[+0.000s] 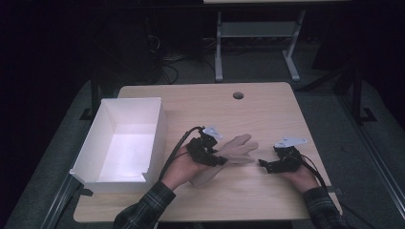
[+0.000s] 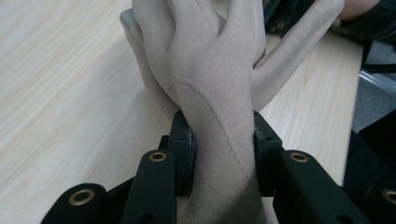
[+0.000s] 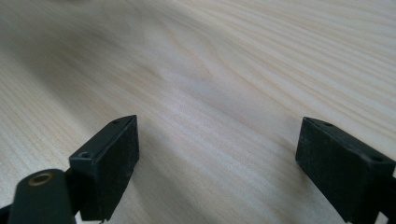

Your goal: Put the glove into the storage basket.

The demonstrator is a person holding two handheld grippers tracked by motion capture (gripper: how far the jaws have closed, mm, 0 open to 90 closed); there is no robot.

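The beige glove [image 1: 232, 153], in the high view, hangs from the left gripper [image 1: 216, 160], its cuff trailing toward the person's wrist and its fingers spread beyond the jaws, pointing at the right gripper [image 1: 264, 163]. That gripper rests well apart from the fabric, low over the wooden table [image 1: 267, 114]. A white box [image 1: 95, 138] stands open on the far side of the left hand from the glove. If the box is the goal, the carry runs sideways with most of the glove dangling, so a fingertip could catch the box's wall and drag the fabric out of the grip.

In the left gripper view, the jaws are closed part-way on the glove [image 2: 210, 70] at its narrow wrist part, one pad [image 2: 183, 149] on each side, the palm and fingers ahead of the jaws and the cuff behind. The fabric looks soft and smooth and is only bunched between the pads, so I judge it could creep out under its own weight during a quick swing.

In the right gripper view, the jaws stand wide with nothing between them, bare table [image 3: 224, 70] ahead. This gripper offers no support, so a slip would drop the glove onto the tabletop.
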